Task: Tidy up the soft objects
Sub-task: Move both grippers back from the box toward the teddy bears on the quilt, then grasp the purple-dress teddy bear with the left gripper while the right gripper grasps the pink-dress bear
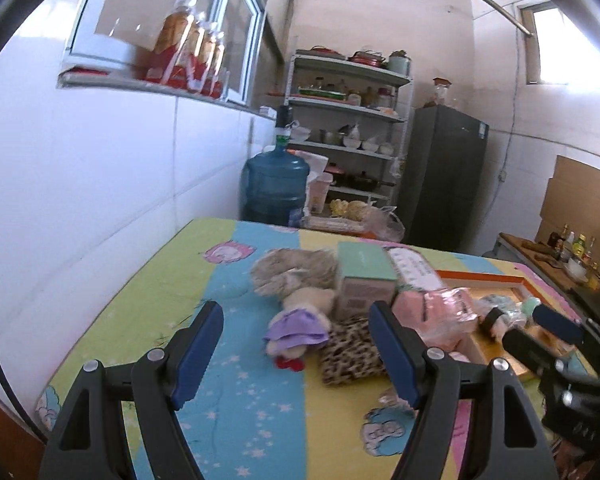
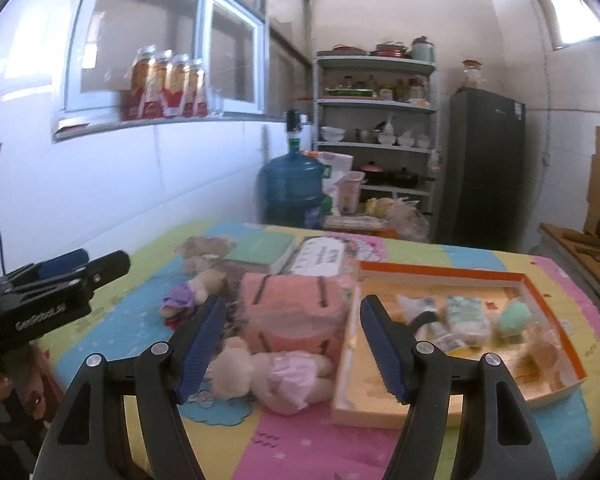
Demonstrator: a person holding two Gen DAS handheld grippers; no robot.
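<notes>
My left gripper (image 1: 296,344) is open and empty above the colourful table cover, just short of a small plush bear in a purple dress (image 1: 298,326) and a leopard-print pouch (image 1: 350,354). A grey furry toy (image 1: 294,270) lies behind them. My right gripper (image 2: 292,344) is open and empty above a plush bear in a pink dress (image 2: 272,372). A pink wrapped soft pack (image 2: 294,308) lies just beyond it. An orange-rimmed shallow box (image 2: 452,272) to the right holds several small soft items, among them a mint plush (image 2: 514,314).
A mint-green box (image 1: 364,276) and a white patterned pack (image 2: 322,258) lie at the back of the table. A blue water jug (image 2: 292,188), metal shelves (image 2: 376,100) and a dark fridge (image 2: 486,164) stand behind. A white tiled wall is on the left.
</notes>
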